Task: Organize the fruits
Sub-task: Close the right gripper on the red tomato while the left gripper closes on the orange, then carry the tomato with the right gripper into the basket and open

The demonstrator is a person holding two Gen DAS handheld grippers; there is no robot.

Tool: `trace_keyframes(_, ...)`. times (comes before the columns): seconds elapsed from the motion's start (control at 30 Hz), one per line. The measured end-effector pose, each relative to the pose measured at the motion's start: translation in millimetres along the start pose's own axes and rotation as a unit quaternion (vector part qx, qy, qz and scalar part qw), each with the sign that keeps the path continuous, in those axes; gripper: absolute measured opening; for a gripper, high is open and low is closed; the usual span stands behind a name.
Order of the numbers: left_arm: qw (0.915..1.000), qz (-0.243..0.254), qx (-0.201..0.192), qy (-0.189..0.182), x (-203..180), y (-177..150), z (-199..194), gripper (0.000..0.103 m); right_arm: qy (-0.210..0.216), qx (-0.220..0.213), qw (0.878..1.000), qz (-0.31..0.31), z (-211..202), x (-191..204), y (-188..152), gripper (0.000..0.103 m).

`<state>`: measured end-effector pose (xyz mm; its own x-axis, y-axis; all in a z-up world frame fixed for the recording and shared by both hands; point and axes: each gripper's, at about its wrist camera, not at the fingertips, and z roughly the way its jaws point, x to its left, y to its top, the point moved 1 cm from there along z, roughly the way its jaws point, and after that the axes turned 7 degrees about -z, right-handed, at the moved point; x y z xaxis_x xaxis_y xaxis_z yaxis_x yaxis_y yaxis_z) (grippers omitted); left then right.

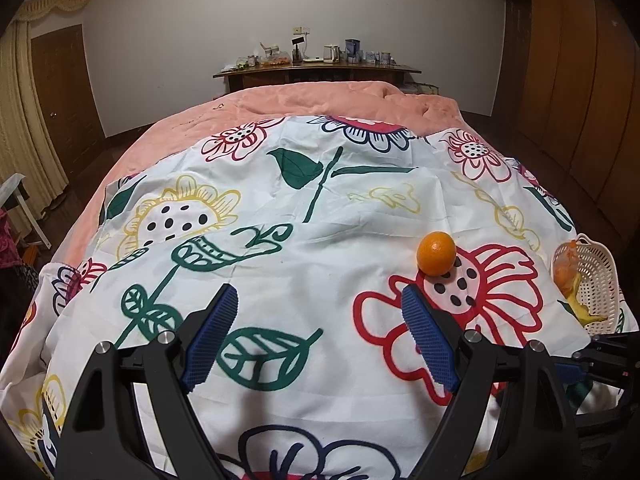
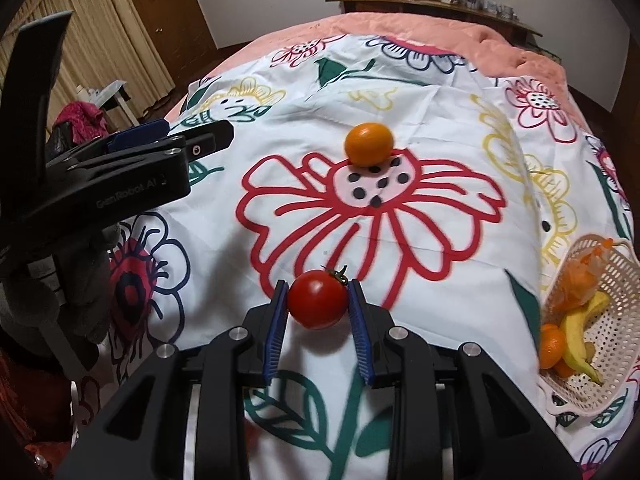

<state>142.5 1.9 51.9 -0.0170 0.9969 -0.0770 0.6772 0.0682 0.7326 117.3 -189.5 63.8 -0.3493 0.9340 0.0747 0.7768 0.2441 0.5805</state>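
Tomato gripped, basket next.

Taking the orange (image 2: 369, 144) on the flowered sheet (image 2: 432, 92) of the bed as landmark: off to its left the left hand-held gripper (image 1: 316, 336) hangs released over the sheet, holding nothing. Nearer the camera than the orange, the right hand-held gripper (image 2: 318, 302) is clenched on the tomato (image 2: 318, 300), both blue pads against its sides. To the orange's right sits the basket (image 2: 612, 344), already holding a banana (image 2: 576, 332). The next move likely carries the tomato there gently.
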Motion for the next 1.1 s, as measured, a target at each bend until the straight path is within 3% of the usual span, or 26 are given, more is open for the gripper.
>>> trace_keyframes(0.27,0.9991,0.000,0.024,-0.035,-20,14,14,0.085,0.000,-0.015,1.000,0.023,-12,-19,-6,0.030)
trace_keyframes(0.5,0.9945,-0.009,0.074,-0.074,-46,28,52,0.085,0.003,-0.022,0.999,0.036,-17,-29,-14,0.030)
trace_keyframes(0.73,0.9908,0.004,0.108,-0.082,-70,30,83,0.085,0.013,-0.024,0.999,0.045,-17,-36,-19,0.030)
trace_keyframes(1.1,0.9847,0.027,0.139,-0.102,-82,22,107,0.057,0.020,-0.026,0.998,0.049,-16,-39,-23,0.030)
